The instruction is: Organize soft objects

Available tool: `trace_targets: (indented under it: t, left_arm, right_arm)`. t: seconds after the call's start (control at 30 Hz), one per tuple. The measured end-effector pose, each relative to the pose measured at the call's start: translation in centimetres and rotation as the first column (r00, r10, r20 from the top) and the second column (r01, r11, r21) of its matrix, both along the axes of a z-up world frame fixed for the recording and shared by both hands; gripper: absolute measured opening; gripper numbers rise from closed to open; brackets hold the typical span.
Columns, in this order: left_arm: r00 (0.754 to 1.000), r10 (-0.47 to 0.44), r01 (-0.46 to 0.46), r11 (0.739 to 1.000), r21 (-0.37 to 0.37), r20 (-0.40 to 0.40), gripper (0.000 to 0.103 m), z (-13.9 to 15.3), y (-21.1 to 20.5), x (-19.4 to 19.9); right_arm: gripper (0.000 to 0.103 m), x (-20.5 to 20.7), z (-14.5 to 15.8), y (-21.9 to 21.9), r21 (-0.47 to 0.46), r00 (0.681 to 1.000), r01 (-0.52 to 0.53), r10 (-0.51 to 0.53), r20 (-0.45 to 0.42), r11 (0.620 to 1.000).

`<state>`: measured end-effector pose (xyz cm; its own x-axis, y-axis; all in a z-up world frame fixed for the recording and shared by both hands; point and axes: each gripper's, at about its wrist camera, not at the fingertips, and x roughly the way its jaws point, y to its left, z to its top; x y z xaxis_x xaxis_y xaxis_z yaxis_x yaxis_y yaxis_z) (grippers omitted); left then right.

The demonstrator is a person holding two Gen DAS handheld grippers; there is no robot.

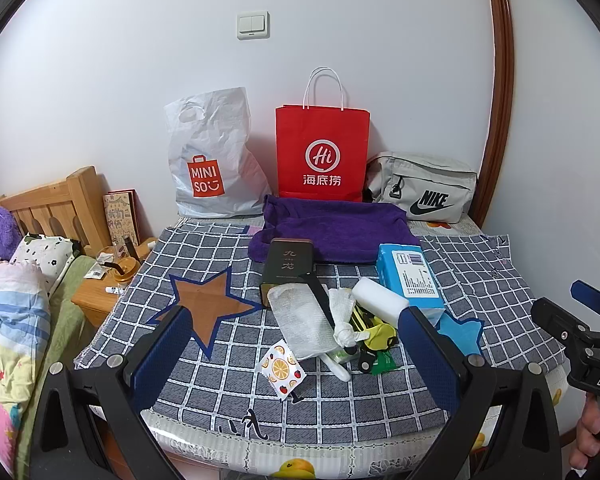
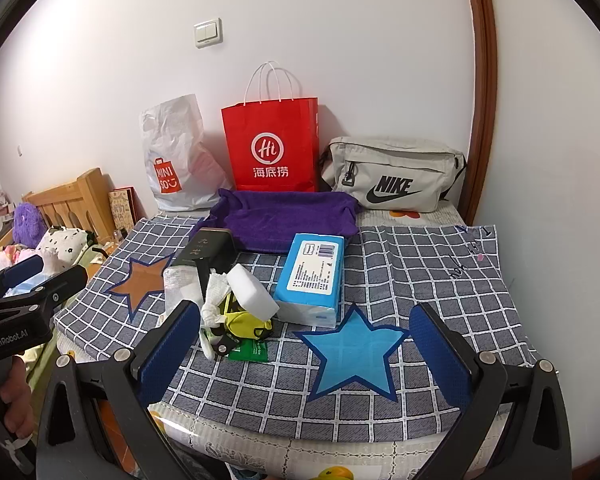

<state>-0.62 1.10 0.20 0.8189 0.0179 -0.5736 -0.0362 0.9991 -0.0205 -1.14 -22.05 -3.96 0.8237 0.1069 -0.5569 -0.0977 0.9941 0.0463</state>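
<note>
Left gripper (image 1: 296, 332) and right gripper (image 2: 306, 330) both wide open, empty, above checked cloth (image 2: 420, 280), purple towel (image 1: 332, 228), tissue pack (image 2: 312, 272), white sponge (image 2: 254, 290) piled between stars

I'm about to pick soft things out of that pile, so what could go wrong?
The white sponge block lies on top of the clutter, so grabbing it may drag the yellow pouch along. The dark tin stands among them and could topple. Both hand-held grippers, left and right, are open.

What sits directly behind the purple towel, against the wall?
The red paper bag stands right behind the purple towel, flanked by the white Miniso bag and the grey Nike pouch. The towel's rear edge hides the red bag's base; the bags' contents cannot be seen.
</note>
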Motion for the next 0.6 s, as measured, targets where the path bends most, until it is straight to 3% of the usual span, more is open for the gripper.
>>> trace_targets:
  t: [0.6]
  left_arm:
    - [1.0, -0.008, 0.008, 1.0, 0.012, 0.002, 0.103, 0.01, -0.03, 0.1]
  right_arm:
    - [0.103, -0.1, 0.27, -0.1, 0.001, 1.0, -0.011, 0.011, 0.017, 1.0]
